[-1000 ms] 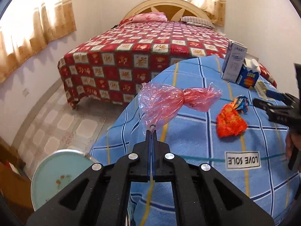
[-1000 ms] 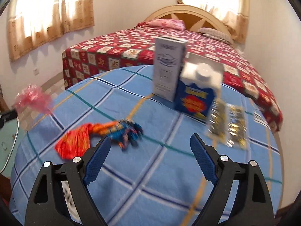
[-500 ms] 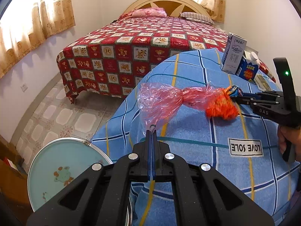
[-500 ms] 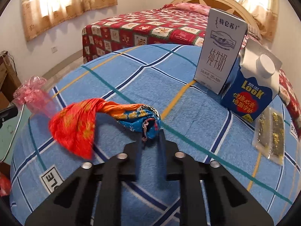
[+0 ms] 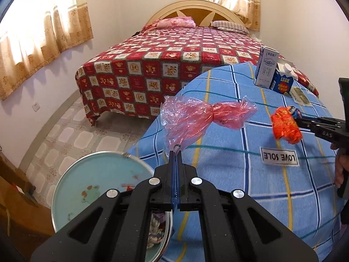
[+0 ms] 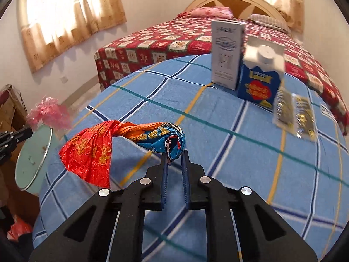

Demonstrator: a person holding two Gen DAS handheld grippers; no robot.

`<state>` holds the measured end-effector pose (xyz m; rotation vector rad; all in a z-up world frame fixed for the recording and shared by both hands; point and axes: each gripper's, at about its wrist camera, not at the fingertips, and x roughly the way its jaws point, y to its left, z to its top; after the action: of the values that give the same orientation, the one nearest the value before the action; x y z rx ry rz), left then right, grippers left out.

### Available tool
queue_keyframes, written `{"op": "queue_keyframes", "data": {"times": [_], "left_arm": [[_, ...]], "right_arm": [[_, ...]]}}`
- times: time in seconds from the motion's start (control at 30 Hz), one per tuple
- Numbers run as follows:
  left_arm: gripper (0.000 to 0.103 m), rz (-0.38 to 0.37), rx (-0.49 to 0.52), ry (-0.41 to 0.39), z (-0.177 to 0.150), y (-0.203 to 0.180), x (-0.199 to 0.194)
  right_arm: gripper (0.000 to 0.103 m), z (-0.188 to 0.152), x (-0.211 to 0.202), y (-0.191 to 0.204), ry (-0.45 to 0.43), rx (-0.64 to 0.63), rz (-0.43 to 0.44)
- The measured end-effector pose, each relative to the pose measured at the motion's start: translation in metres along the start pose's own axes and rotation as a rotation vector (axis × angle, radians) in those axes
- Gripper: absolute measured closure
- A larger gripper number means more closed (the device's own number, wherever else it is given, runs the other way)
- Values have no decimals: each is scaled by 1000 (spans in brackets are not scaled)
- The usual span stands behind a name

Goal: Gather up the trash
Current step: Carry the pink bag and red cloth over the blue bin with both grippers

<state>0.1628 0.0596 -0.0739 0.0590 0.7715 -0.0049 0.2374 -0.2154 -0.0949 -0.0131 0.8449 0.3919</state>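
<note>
I am holding the pink bag [image 5: 205, 118] clamped in my left gripper [image 5: 176, 150] above the bin [image 5: 65, 185], while my right gripper [image 6: 174, 155], pinching the wrapper [image 6: 122, 142], is carrying it left for dumping.

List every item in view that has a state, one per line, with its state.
left gripper: shut on the pink plastic bag, held up.
right gripper: just closed, shut on the orange and blue wrapper, lifted off the blanket.
white carton: upright.
blue carton: upright, cap on.
foil packets: lying flat.
bin: open.
</note>
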Motion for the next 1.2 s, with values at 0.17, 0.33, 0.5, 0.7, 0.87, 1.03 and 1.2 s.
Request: {"op": "queue_keyframes", "data": {"times": [0.17,0.33,0.5,0.7,0.87,1.03,1.2], "left_arm": [[103,31,14,-3,-16,6,-15],[103,61,27,-1,-31,13,-26],[103,84,19,8,-44,24,-33],[103,122,3,17,-56,44,-41],[103,141,-6,19,-62,55,-46],[103,155,-12,16,-64,62,-51],[103,167,-21,16,-66,67,-53]], "right_arm": [[90,-8,-12,11,-25,-18,-32],[90,-13,-19,28,-45,-50,-52],[90,-13,-22,40,-57,-67,-37],[90,-10,-21,60,-64,-91,-20],[90,-10,-18,71,-61,-106,-10],[90,-11,-15,84,-56,-124,-1],[90,-10,-12,98,-56,-146,12]]}}
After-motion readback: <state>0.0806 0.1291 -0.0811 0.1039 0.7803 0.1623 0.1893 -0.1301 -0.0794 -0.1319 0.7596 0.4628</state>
